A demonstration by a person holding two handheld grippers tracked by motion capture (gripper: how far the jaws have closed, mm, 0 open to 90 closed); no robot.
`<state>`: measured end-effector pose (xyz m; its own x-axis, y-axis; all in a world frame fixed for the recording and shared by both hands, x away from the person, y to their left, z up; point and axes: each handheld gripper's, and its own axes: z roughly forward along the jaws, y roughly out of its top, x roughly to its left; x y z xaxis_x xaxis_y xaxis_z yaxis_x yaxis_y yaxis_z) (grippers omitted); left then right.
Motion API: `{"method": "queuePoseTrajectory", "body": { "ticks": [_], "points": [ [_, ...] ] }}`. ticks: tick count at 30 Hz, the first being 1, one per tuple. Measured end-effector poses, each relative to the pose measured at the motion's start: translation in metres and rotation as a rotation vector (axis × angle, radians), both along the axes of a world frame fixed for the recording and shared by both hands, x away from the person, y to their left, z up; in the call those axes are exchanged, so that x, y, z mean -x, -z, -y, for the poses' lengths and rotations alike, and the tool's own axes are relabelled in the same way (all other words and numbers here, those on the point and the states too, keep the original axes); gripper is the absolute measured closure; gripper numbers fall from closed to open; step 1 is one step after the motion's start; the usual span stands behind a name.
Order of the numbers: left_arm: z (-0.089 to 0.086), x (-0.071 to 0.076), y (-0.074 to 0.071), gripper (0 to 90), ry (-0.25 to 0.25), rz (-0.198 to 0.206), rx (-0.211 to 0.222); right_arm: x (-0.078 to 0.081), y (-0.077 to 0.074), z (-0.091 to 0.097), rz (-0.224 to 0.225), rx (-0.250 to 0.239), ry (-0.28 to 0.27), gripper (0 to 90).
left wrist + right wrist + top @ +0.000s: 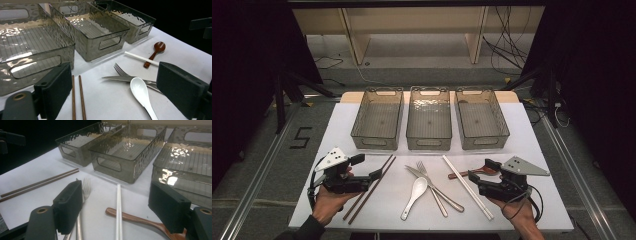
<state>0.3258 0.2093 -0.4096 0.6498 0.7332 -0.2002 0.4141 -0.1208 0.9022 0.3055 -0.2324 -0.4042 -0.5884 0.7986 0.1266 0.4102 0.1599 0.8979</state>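
Brown chopsticks (369, 188): a pair lying on the white bench (522, 150), just beside the left tool's forward jaw; in the left tool's own view they (77, 97) run up between its two jaws.
Left tool (364, 167): jaws stand wide apart, nothing between the pads, nothing touched that I can tell.
Right tool (479, 171): jaws likewise spread, gripping nothing; the wooden spoon (472, 172) lies right at its jaw tips.
High view adds: both hands at once, a grey three-cornered plate on each tool, three clear bins (428, 119) in a row beyond the cutlery, well away from both tools.
Left tool view adds: a white spoon (141, 91) close in front, its bowl over the knife (125, 79) and fork (120, 70); the wooden spoon's (156, 51) bowl facing up, its handle under a white chopstick (141, 58).
Right tool view adds: white chopsticks (118, 210) crossing the wooden spoon's (135, 218) handle between its jaws; the fork's (86, 186) tines beside the left-hand jaw; whether that jaw touches the fork cannot be told.
Left hand (329, 200): comes in from the near edge, gripping the tool from below, tool aimed toward the bench's middle.
Right hand (517, 210): mirrors it, tool pointing inward at the cutlery.
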Motion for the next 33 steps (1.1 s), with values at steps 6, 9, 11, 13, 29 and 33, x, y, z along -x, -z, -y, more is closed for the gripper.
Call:
{"method": "queuePoseTrajectory", "body": {
  "ticks": [6, 9, 11, 13, 29, 33],
  "points": [
    [0.000, -0.001, 0.000, 12.8, -0.004, 0.000, 0.001, -0.002, -0.002, 0.001, -0.015, 0.003, 0.001, 29.5],
    [-0.001, -0.001, 0.000, 12.8, -0.007, -0.001, 0.001, -0.005, -0.004, 0.001, -0.034, 0.030, 0.000, 29.7],
    [-0.001, -0.001, 0.000, 12.8, -0.008, 0.000, 0.001, -0.007, -0.005, 0.001, -0.046, 0.047, -0.009, 29.9],
    [-0.001, -0.001, 0.000, 12.8, -0.008, 0.000, 0.000, -0.008, -0.006, 0.000, -0.051, 0.066, -0.013, 30.1],
    [0.000, -0.002, 0.000, 12.8, -0.009, -0.004, -0.004, -0.030, -0.012, -0.009, -0.178, 0.173, -0.049, 32.5],
    [-0.001, -0.002, 0.000, 12.8, -0.010, -0.003, -0.007, -0.041, -0.009, -0.014, -0.232, 0.223, -0.058, 35.6]
  ]
}}
